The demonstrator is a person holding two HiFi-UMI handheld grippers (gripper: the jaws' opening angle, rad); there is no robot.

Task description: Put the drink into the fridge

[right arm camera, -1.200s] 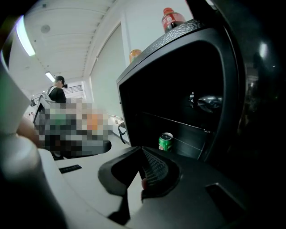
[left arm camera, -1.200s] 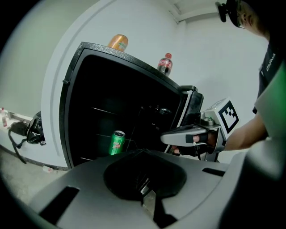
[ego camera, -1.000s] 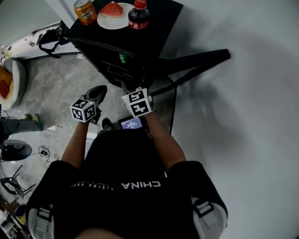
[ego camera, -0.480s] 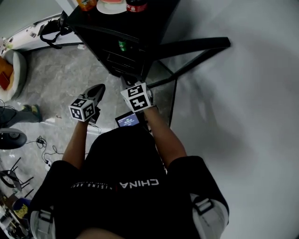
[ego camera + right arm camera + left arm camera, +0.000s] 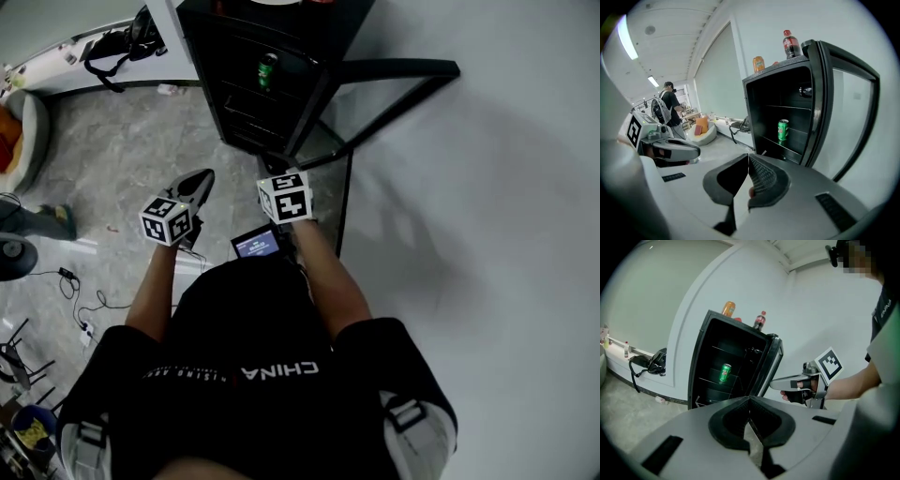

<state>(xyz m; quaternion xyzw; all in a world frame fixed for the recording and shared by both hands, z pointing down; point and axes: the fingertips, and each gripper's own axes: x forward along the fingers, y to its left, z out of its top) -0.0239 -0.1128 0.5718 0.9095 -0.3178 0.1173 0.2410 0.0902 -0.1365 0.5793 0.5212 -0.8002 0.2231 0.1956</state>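
Observation:
The black fridge (image 5: pixel 244 56) stands open, its glass door (image 5: pixel 843 108) swung to the right. A green can (image 5: pixel 267 70) stands upright on a middle shelf, also the green can (image 5: pixel 725 372) in the left gripper view and the green can (image 5: pixel 783 130) in the right gripper view. On the fridge top are an orange can (image 5: pixel 729 308) and a cola bottle (image 5: pixel 790 44). My left gripper (image 5: pixel 199 180) and right gripper (image 5: pixel 275 173) hang side by side in front of the fridge, well short of it. Both are shut with nothing held.
A black bag (image 5: pixel 651 364) lies by the white wall base left of the fridge. Farther left sits a beanbag with an orange cushion (image 5: pixel 701 126), and a person (image 5: pixel 670 108) stands beyond it. Cables (image 5: pixel 75 291) lie on the grey floor (image 5: pixel 122 159).
The fridge top with its cans, plate and bottle has slid out of the head view, and the green can inside now shows plainly. The right gripper has shifted slightly right.

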